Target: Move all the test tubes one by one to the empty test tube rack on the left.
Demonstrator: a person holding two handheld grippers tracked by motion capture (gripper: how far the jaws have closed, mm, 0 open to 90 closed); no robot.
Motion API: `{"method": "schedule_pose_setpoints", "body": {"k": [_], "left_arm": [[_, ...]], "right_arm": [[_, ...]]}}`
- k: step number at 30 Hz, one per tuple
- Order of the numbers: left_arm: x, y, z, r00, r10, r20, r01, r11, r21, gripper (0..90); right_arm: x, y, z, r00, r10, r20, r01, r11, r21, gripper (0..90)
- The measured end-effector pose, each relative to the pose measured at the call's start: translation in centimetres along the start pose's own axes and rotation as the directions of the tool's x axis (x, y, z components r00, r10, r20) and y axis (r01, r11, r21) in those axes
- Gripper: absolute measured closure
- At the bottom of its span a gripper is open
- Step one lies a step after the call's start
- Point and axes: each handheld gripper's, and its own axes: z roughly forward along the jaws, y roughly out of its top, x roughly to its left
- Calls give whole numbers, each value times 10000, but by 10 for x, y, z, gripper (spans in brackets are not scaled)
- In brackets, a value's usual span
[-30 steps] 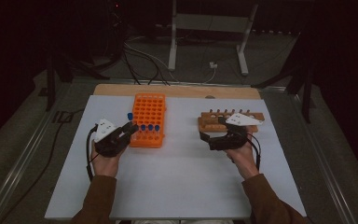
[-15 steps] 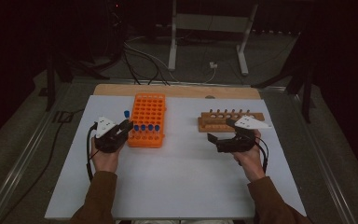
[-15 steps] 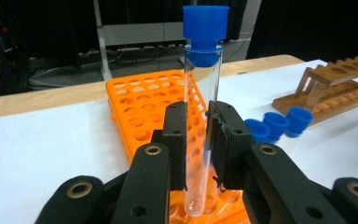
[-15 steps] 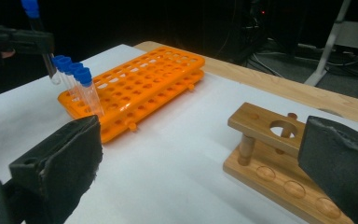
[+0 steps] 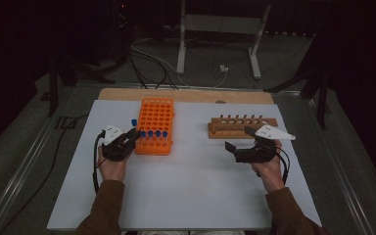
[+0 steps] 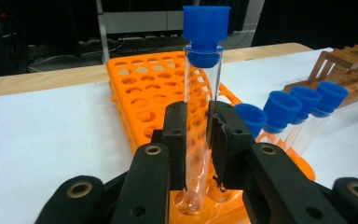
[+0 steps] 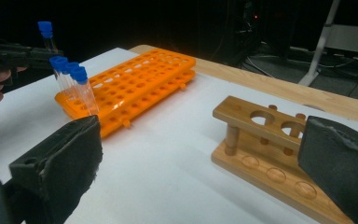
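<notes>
One blue-capped tube [image 6: 201, 98] sits pinched in the left claw [image 6: 199, 140] over the orange rack's [image 5: 155, 125] 7 o'clock corner — likely mid-lift, bound next for the wooden rack [image 5: 242, 127] at 3 o'clock — while the right claw [image 7: 200, 168] waits wide open, empty.

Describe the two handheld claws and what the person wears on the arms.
Both are black. The left claw has flat rectangular pads on hinged links with metal-ringed pivot holes. The right claw has broad, rough-edged pads. Each carries a pale three-cornered plate on top and trails a black cable. The sleeves are brown.
</notes>
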Motion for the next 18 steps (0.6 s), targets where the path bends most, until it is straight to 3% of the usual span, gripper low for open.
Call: {"method": "schedule_pose_setpoints", "body": {"k": [18], "left_arm": [[1,-18,8,9997,203,-140,-190,9962,847,779]], "right_arm": [[-9,-10,-14,9997,69,222,-71,9999,102,0]]}}
